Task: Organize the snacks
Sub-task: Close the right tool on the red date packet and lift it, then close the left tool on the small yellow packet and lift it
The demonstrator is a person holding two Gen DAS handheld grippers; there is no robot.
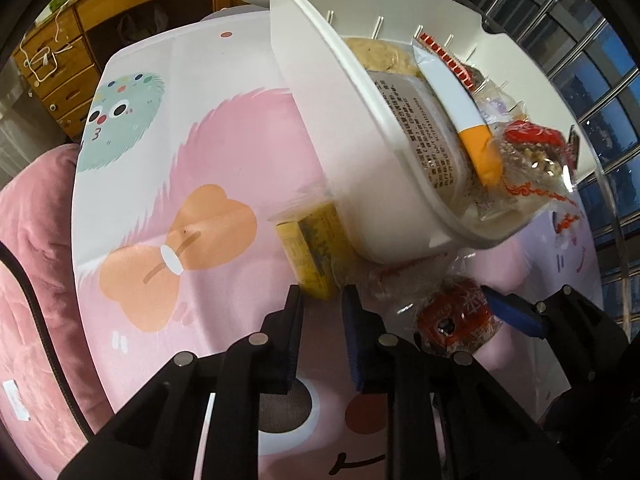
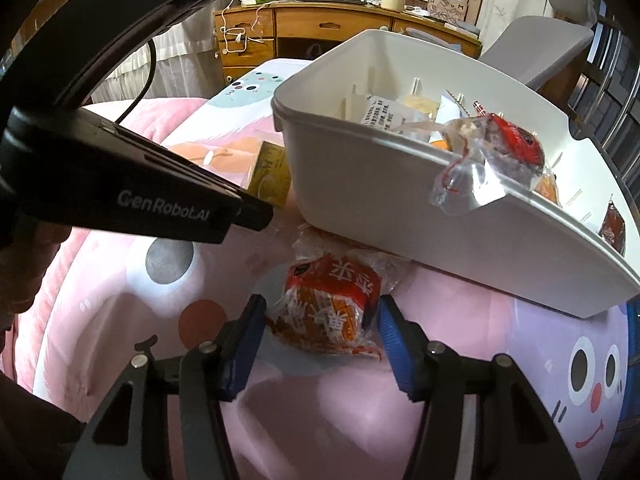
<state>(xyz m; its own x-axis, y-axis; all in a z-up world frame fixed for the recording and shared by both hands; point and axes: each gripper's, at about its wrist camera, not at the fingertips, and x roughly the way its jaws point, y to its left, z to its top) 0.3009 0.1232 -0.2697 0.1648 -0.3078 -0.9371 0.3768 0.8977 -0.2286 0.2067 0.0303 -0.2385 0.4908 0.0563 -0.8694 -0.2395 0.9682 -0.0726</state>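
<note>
A white bin [image 1: 352,120] [image 2: 360,188] stands tilted on the pink table and holds several wrapped snacks. A clear-wrapped red snack [image 2: 504,144] hangs over its rim. A yellow snack packet [image 1: 316,248] lies against the bin's near wall. My left gripper [image 1: 322,300] is shut on the packet's near end. A red-orange snack packet [image 2: 328,304] lies on the cloth by the bin's lower corner. My right gripper [image 2: 320,320] has a blue pad against each side of it. In the left wrist view one blue finger [image 1: 512,312] of the right gripper shows beside that packet [image 1: 456,320].
A cartoon-printed pink tablecloth [image 1: 192,208] covers the table. A pink cushion [image 1: 32,264] lies past the left edge. Wooden drawers [image 2: 332,24] and a grey chair [image 2: 552,48] stand behind. Metal window bars [image 1: 580,52] run along the right. The left gripper's black body [image 2: 160,200] crosses the right wrist view.
</note>
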